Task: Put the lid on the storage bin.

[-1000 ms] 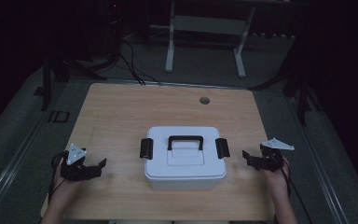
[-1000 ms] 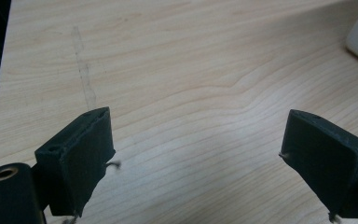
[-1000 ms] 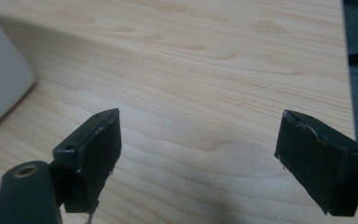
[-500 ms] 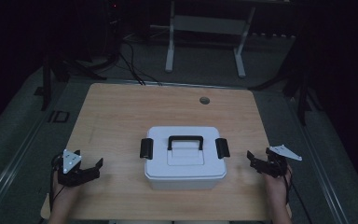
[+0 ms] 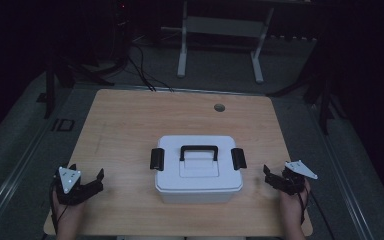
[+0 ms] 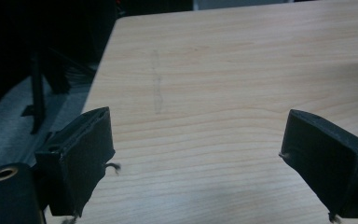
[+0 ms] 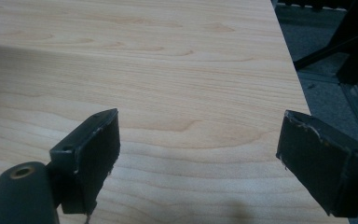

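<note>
Both grippers [image 5: 86, 177] [image 5: 275, 175] drew back — jaws wide (empty) — box [image 5: 198, 169] lies crosswise.

— Was any writing, label, brand or number legible anywhere in the scene?

— None could be read. The white box [image 5: 198, 168] carried no visible lettering on its lid, and the wooden worktop [image 5: 130, 125] bore only grain and a faint scuff.

— And the tools?

— The left gripper [image 5: 86, 186] and right gripper [image 5: 275, 179] showed plain black surfaces and grey plates, with no marks sharp enough to make out.
</note>
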